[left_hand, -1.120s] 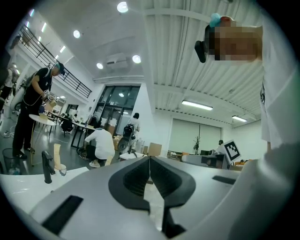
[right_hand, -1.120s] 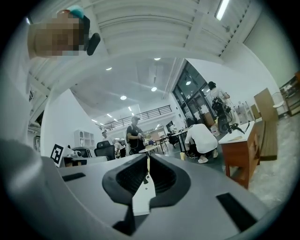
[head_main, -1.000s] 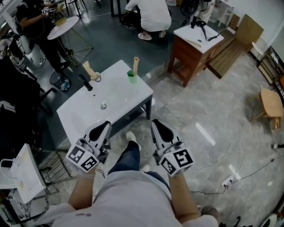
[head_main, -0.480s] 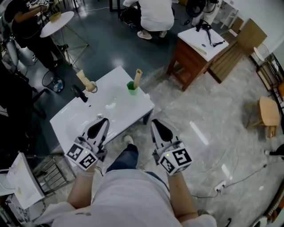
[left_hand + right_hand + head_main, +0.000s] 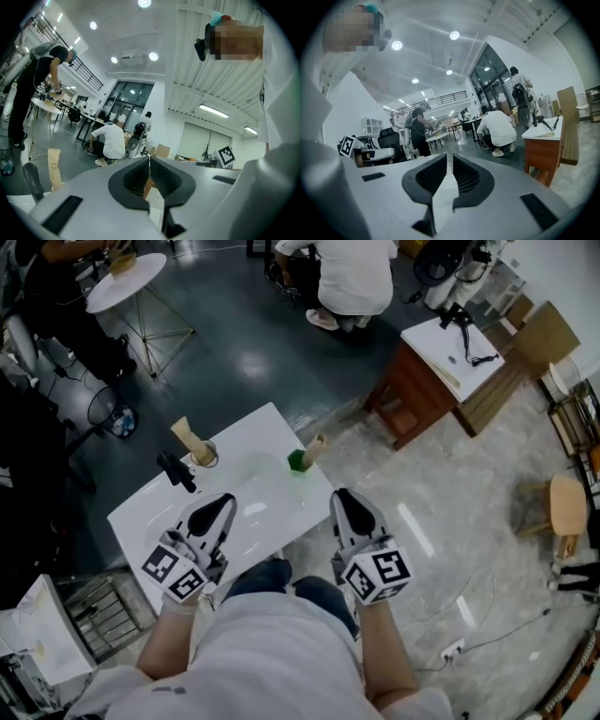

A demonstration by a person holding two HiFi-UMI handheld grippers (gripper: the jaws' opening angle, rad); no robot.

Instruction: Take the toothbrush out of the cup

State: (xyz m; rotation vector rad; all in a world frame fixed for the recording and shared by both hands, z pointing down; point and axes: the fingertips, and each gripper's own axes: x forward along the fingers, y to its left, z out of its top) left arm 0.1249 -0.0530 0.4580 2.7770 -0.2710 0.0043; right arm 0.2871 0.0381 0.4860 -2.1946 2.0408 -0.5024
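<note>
Both claws are clenched and empty. The left claw has its jaws pressed tip to tip with nothing between them, and so does the right claw. I read that as carry posture: held low, pointing forward, side by side near my body, shut because there's nothing to grab yet.

The green cup stands upright on the white worktop, near its far right corner. That puts it ahead of both claws and between their lines, nearer the right claw and a little to its left. It's clear of both. The toothbrush is in the cup, its tan handle leaning out toward the right. That lean leaves the handle open to the right claw, so I'd judge the right one takes it, and it has to open first. The task is not started: approach only.

Ahead of the left claw are a black fixture and a tan item in a clear holder, both off the cup's path.

Versus a second ago, the worktop has slid toward me. The claws were short of its near edge then, and now the left claw tip is over it and the right is just off the edge. The cup is much nearer. The jaws are the same, shut then and shut now.
</note>
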